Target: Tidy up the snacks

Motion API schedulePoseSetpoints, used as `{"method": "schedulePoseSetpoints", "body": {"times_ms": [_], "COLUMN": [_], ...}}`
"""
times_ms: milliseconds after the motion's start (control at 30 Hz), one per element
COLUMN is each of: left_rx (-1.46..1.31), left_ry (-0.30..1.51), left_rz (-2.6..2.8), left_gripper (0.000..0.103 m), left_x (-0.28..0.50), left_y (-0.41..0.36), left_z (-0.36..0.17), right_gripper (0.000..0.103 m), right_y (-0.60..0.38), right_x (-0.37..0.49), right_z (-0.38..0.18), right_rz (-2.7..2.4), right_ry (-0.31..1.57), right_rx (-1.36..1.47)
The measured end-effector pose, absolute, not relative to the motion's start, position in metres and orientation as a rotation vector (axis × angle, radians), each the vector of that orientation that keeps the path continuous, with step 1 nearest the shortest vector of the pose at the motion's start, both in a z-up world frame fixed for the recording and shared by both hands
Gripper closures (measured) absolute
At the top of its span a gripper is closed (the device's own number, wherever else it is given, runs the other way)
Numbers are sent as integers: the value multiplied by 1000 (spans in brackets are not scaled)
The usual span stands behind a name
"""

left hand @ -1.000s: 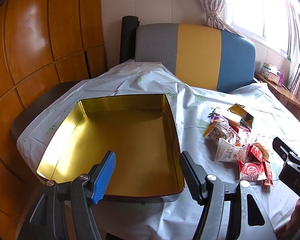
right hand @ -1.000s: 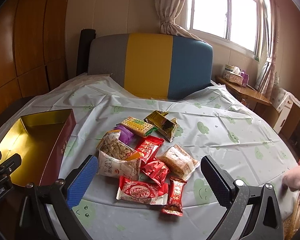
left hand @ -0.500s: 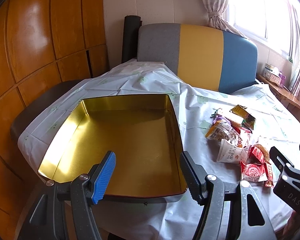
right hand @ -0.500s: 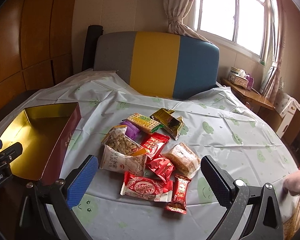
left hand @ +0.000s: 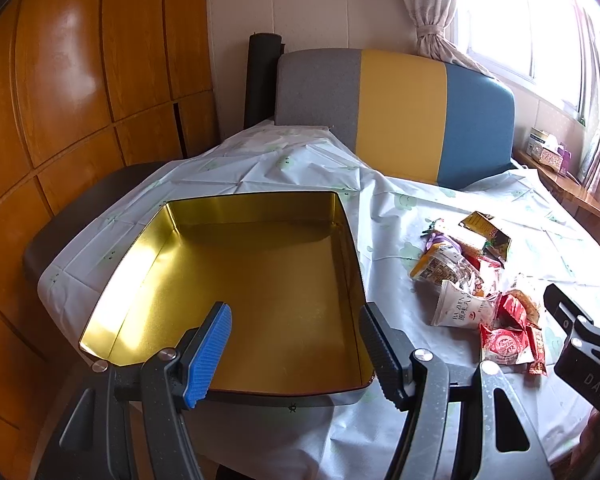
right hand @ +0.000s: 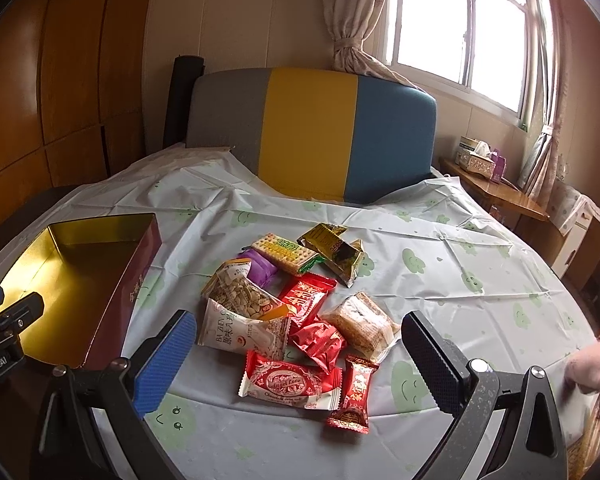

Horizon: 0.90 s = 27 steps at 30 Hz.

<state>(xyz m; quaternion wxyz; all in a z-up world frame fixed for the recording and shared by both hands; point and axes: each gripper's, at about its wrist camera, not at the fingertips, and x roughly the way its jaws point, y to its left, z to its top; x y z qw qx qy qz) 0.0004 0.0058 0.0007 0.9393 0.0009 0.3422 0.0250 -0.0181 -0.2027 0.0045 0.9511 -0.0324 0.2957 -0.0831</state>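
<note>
- Right wrist view: right gripper (right hand: 298,354) spread empty above the snack pile (right hand: 300,304); overlapping wrappers risk a double grab.
- Left gripper (left hand: 296,344) spread, empty, over the tin (left hand: 240,276).

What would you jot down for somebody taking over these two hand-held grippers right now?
Left gripper: open, empty, hovering at the near edge of the gold-lined rectangular metal tin.
Right gripper: open, empty, hovering over the pile of wrapped snack packets.
The pile lies on the pale green-patterned tablecloth, right of the tin.
Done: nothing; no snack shows in the tin.
Left: move every packet into the tin.
</note>
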Motion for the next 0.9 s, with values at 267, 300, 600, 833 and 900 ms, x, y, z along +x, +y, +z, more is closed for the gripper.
{"method": "schedulePoseSetpoints", "body": {"times_ms": [267, 300, 600, 833, 900], "left_rx": [7, 7, 13, 17, 21], "left_ry": [694, 692, 673, 668, 668], "left_rz": [50, 50, 41, 21, 16], "left_gripper": [36, 36, 36, 36, 36], "left_x": [-3, -4, -12, -17, -19], "left_y": [5, 5, 3, 1, 0], "left_z": [3, 4, 11, 14, 15], "right_gripper": [0, 0, 0, 0, 0], "right_y": [-204, -204, -208, -216, -218], "right_x": [-22, -23, -29, -32, -32], "right_z": [7, 7, 14, 18, 20], "right_rz": [-168, -168, -170, -174, -176], "right_ry": [593, 592, 575, 573, 571], "right_rx": [-61, -60, -56, -46, -42]}}
